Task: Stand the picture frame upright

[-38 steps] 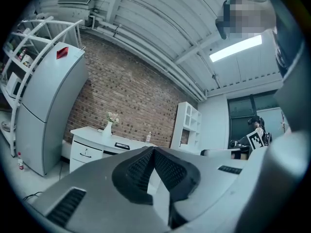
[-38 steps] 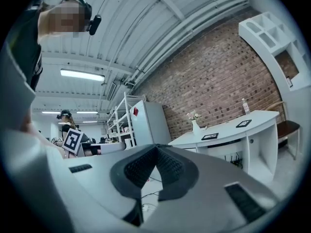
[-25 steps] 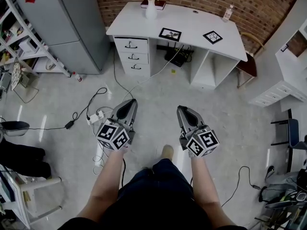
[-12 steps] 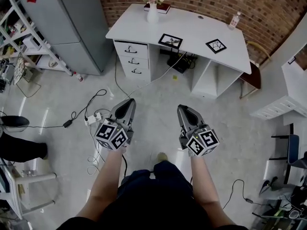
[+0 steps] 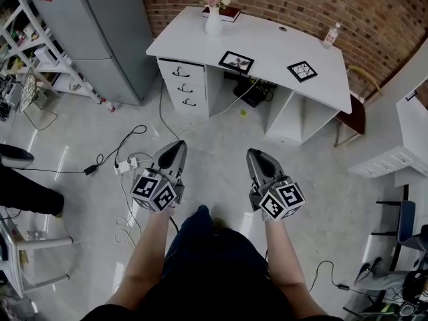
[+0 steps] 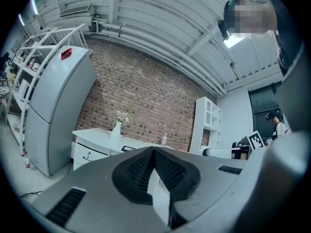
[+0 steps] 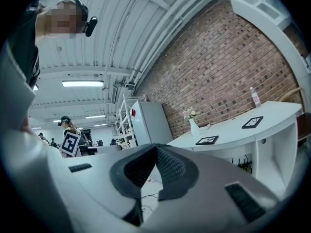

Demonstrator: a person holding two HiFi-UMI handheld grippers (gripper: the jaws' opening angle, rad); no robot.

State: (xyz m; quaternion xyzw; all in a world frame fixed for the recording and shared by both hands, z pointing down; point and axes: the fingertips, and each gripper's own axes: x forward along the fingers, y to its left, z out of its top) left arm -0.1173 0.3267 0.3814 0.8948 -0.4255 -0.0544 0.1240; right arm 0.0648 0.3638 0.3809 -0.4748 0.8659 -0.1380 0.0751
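Two black picture frames lie flat on the white desk (image 5: 267, 39): one (image 5: 236, 61) near the middle, also seen in the right gripper view (image 7: 206, 140), and one (image 5: 302, 70) further right (image 7: 252, 122). My left gripper (image 5: 176, 148) and right gripper (image 5: 255, 156) are held side by side over the floor, well short of the desk. Both are shut and hold nothing. In the left gripper view the shut jaws (image 6: 153, 152) point at the desk (image 6: 92, 136).
A white vase with flowers (image 5: 213, 12), a book (image 5: 229, 13) and a small bottle (image 5: 330, 35) stand on the desk. A grey refrigerator (image 5: 100, 32) and shelving (image 5: 27, 52) are at the left. Cables and a power strip (image 5: 126, 166) lie on the floor. A chair (image 5: 351, 109) stands right of the desk.
The whole view has shifted forward: the desk has drawn nearer and slid right in the head view. Both grippers stay shut and keep their place before the body. A foot stepped forward.
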